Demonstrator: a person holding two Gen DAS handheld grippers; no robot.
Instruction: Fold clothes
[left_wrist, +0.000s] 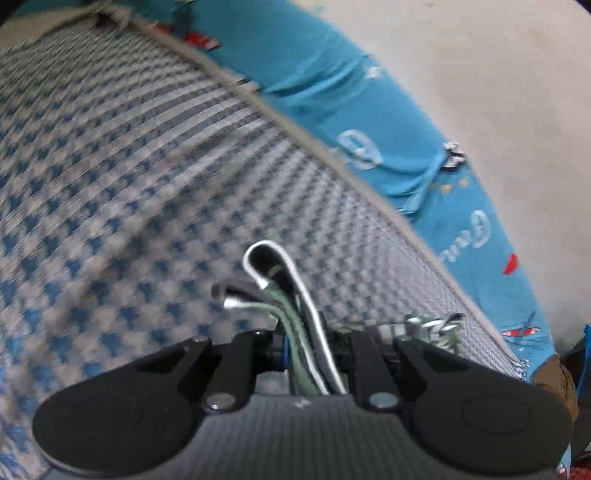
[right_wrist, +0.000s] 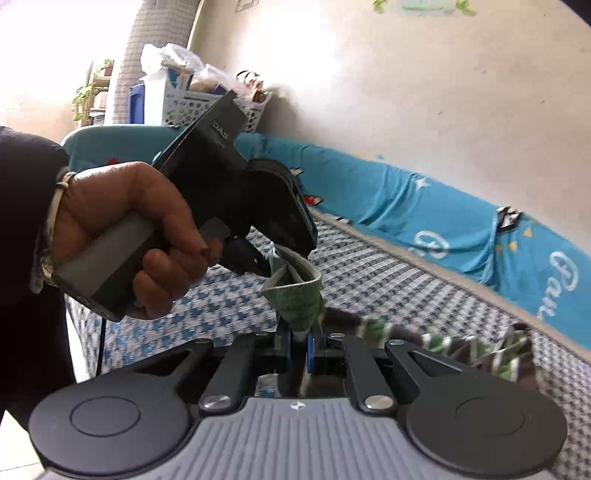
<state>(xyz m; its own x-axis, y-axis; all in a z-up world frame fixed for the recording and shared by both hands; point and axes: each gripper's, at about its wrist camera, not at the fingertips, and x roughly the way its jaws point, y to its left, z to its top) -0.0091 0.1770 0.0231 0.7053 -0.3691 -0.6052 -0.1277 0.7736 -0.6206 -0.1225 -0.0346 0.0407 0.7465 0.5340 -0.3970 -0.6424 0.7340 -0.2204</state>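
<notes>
A green, black and white striped garment (left_wrist: 291, 280) stands up in folds between the fingers of my left gripper (left_wrist: 310, 347), which is shut on it. In the right wrist view my right gripper (right_wrist: 301, 343) is shut on a green bunch of the same garment (right_wrist: 299, 295). The left gripper (right_wrist: 284, 254), held by a person's hand (right_wrist: 122, 206), pinches that bunch just above and behind my right one. The rest of the garment (right_wrist: 461, 347) trails off to the right and lies low over the bed.
Below both grippers is a bed with a blue-and-white checked cover (left_wrist: 129, 166) (right_wrist: 388, 280). A turquoise printed sheet (left_wrist: 332, 85) (right_wrist: 443, 214) runs along the wall behind it. White plastic baskets (right_wrist: 192, 103) with bags stand at the far end, near a bright window.
</notes>
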